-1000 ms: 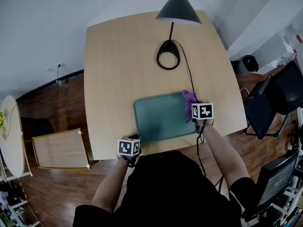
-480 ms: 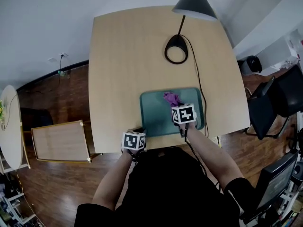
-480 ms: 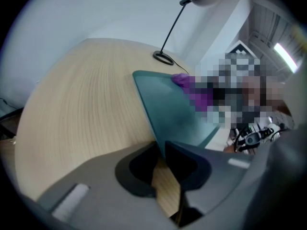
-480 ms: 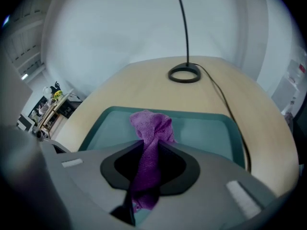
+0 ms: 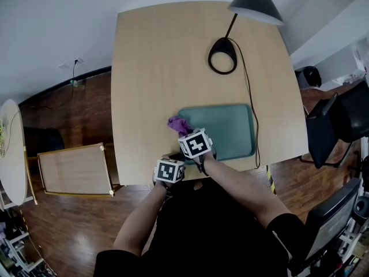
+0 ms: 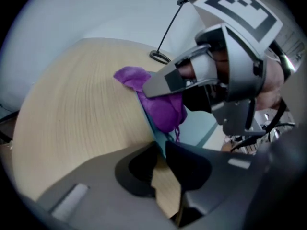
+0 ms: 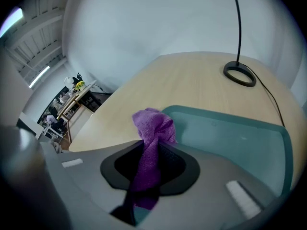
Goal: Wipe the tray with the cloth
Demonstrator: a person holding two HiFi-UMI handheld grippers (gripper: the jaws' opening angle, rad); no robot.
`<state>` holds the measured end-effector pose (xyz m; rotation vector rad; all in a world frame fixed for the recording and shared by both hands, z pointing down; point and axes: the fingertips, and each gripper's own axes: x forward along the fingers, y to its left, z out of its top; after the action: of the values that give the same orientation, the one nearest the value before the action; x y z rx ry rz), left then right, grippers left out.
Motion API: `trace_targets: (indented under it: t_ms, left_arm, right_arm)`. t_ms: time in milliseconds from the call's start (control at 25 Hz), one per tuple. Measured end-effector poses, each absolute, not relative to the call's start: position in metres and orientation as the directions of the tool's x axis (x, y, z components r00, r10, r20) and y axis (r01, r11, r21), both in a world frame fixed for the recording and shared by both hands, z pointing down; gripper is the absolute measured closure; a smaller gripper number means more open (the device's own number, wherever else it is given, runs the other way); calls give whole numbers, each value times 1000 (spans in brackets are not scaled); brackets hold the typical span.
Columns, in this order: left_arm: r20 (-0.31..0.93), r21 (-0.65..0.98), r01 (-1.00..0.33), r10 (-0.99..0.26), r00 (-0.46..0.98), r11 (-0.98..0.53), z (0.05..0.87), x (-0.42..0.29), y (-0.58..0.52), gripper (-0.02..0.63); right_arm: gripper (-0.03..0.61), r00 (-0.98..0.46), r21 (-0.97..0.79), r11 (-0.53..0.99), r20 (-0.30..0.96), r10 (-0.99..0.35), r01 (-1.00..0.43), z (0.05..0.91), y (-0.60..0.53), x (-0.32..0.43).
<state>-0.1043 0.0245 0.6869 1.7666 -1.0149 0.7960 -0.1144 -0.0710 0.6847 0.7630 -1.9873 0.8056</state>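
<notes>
Desk (image 5: 161, 62) carries the tray (image 5: 230, 128); left tongs (image 6: 160, 150) pinch its corner, right tongs (image 7: 151, 150) clench the cloth (image 7: 152, 126) just beside them.

I record before me a light wooden bench (image 5: 155, 68) carrying a teal tray (image 5: 230, 126) close to its near edge, a black ring-shaped lamp base (image 5: 222, 56) farther back, and a black cable (image 5: 252, 108) running past the tray's right side.
</notes>
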Motion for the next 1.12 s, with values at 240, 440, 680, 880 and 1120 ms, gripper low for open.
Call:
trace_targets:
  t_ms: [240,440,680,880,1120]
  left_arm:
    - [836,412,-886,-298,460,-212,688,-107,24,532]
    - [835,414,-888,-304,458,-201,689,-107,25,534]
    - [840,401,-894,-309,446,-201,691,-108,26,534]
    - [849,379,-906,-320,421,-188,693,-116,29,536]
    - [849,381,-905,-317,423,-189,694,-106,25,537]
  right_arm:
    - [499,-462,-242,620,859,-221,-746,683,-71,-107]
    - [499,-435,-212,576,856,-281,-789,680,-85,-54]
    - [499,-374,-160,517,862,-342,-841,679,-98,28]
    - [499,-273,-102,399,874,-401,-911,686,-103,119]
    - [499,-214,-103,265,873,-438,-959,685,-120,183]
